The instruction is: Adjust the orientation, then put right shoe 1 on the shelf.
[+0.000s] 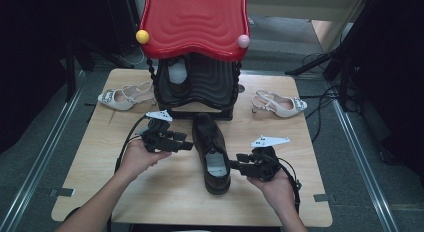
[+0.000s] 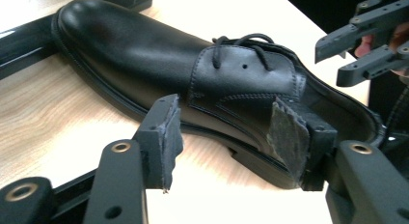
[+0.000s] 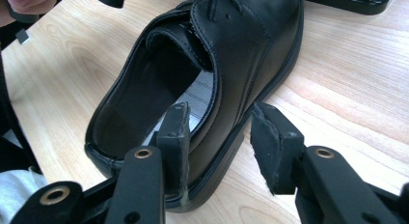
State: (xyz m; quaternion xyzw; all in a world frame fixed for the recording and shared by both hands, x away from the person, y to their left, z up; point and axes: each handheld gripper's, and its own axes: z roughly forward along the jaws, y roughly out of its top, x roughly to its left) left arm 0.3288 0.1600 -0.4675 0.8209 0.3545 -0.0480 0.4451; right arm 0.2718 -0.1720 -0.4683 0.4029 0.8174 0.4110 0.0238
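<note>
**Two grippers closing in on the black shoe**

While the black dress shoe [image 1: 211, 152] is lying flat on the wooden table [image 1: 100, 162] at the centre of the high view, toe pointing up the frame toward the red-roofed black rack [image 1: 197, 57], both grippers are flanking it. The left gripper [image 1: 186, 145] is coming in from the left of the frame, level with the laces; in the left gripper view its jaws are standing apart around the shoe's side, near the rim of the opening, and gripping nothing. The right gripper [image 1: 235, 164] is approaching from the lower right; in the right gripper view its jaws are also spread, one jaw seeming to sit inside the opening and the other outside the side wall, so it is straddling the wall without yet pinching it.

Judging from this, the work is at an early stage: the reach is nearly finished, but the grasp and any lift are still to come. A second black shoe [image 1: 176, 79] is sitting inside the rack, suggesting this one is heading there. Two pale heeled sandals [image 1: 122, 96] [image 1: 280, 103] are lying at the upper left and upper right of the table, untouched.
</note>
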